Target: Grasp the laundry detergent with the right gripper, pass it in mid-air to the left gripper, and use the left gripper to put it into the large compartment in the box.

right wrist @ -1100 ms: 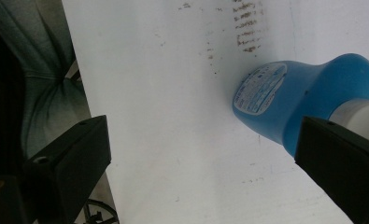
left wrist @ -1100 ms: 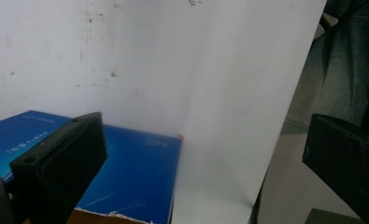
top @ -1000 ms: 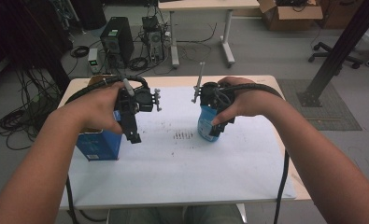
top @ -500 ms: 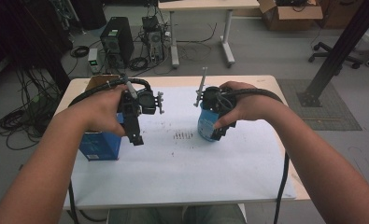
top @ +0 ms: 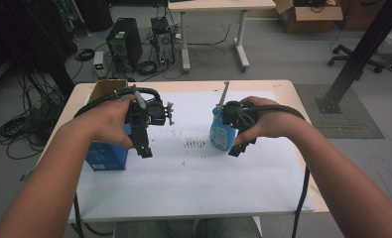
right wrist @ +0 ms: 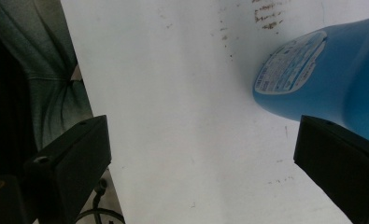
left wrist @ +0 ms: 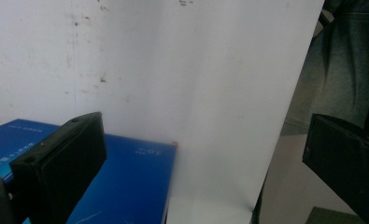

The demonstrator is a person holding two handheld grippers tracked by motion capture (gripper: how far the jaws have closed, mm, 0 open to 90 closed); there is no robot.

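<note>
Left hand-held gripper: jaws spread wide, empty, above the blue box at the white sheet's left edge.
Right hand-held gripper: jaws spread, empty, just beside the blue bottle.
Blue bottle: upright mid-worktop.

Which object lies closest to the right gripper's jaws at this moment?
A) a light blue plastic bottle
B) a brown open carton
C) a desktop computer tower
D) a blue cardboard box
A: in the right gripper view the light blue plastic bottle sits just beside one of the spread jaws, and the high view shows the right gripper next to that bottle, while the blue cardboard box is over by the left gripper.
</note>
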